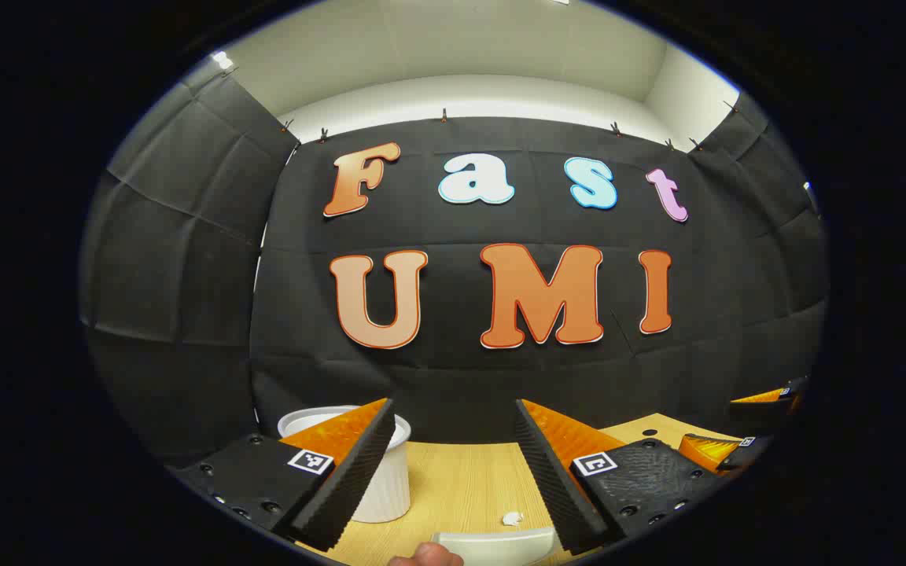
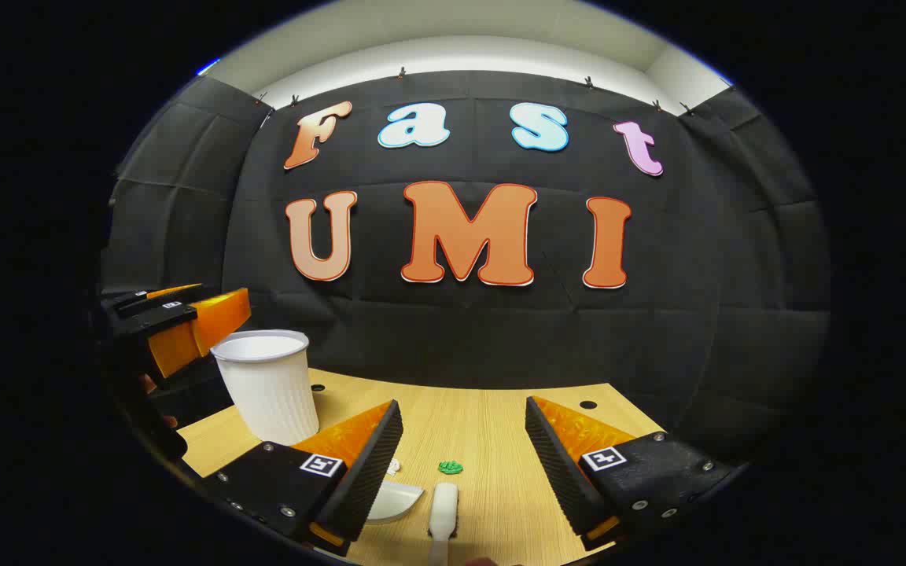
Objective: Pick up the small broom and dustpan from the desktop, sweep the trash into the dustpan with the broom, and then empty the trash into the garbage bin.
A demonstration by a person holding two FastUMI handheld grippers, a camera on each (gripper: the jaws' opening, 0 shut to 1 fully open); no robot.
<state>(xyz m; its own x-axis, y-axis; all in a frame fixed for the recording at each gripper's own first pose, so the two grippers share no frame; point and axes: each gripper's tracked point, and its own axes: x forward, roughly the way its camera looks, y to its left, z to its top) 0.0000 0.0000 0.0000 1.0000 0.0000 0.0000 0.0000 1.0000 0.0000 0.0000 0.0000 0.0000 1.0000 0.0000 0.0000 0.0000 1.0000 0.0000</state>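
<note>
In the right gripper view a small white broom (image 2: 443,509) lies on the wooden desktop (image 2: 500,440), just ahead of and between the wide-apart fingers of my right gripper (image 2: 463,402). The white dustpan (image 2: 396,500) lies to its left, partly behind a finger. A green scrap (image 2: 450,467) and a white scrap (image 2: 394,465) rest beyond them. My left gripper (image 1: 454,405) is open over the dustpan (image 1: 500,542) and a white scrap (image 1: 512,518). Neither gripper holds anything. The white ribbed bin (image 2: 268,385) stands at the left.
The bin (image 1: 378,479) sits behind the left gripper's left finger. A fingertip of a hand (image 1: 425,556) shows at the bottom edge. The right gripper (image 1: 736,424) is at the far right; the left gripper (image 2: 201,326) hovers beside the bin. Black cloth walls close the desk's back.
</note>
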